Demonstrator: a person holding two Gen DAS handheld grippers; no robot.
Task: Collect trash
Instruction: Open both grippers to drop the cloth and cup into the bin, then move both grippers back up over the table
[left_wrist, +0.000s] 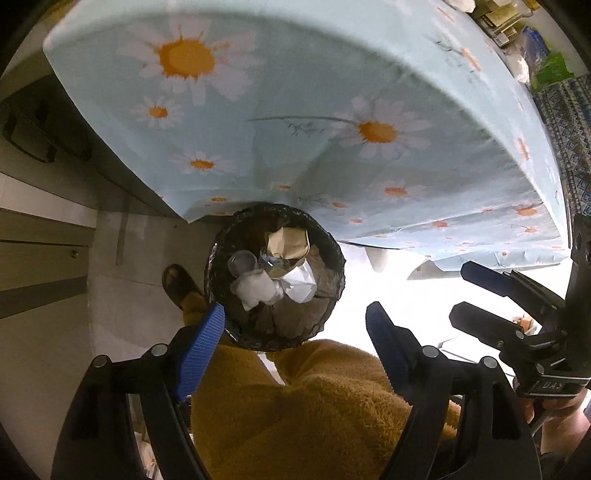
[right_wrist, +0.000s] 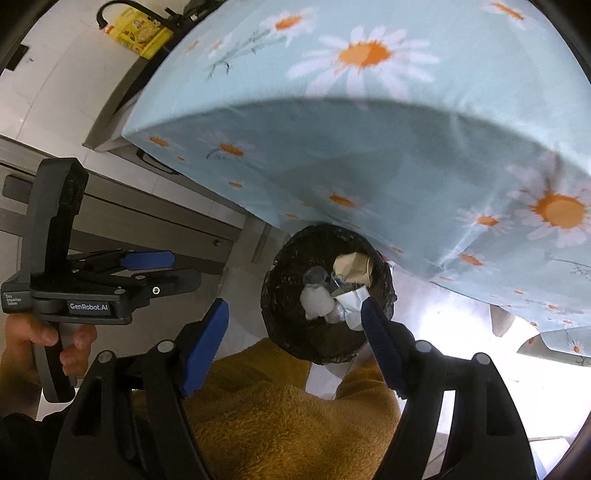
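The trash bin (left_wrist: 275, 277), lined with a black bag, stands on the floor right below both tools, its mouth just ahead of their tips. Inside lie a crumpled brown paper (left_wrist: 290, 243), a white paper wad (left_wrist: 299, 286), a clear plastic cup (left_wrist: 242, 262) and a pale lump of tissue or plastic (left_wrist: 255, 290).

The left tool (left_wrist: 295, 325) stands about half open with nothing between its blue fingers, and so does the right tool (right_wrist: 295, 314); both point steeply down at the bin. The step in hand looks like a drop just made. To do it well, keep the tips over the mouth until each piece is clear of the fingers, then lift straight away without catching the liner's rim.

Beyond the bin hangs the daisy-print cloth (left_wrist: 332, 110) of the surface; nearer than the tools are the person's mustard fleece trousers (left_wrist: 314, 413) and a sandalled foot (left_wrist: 177, 282).
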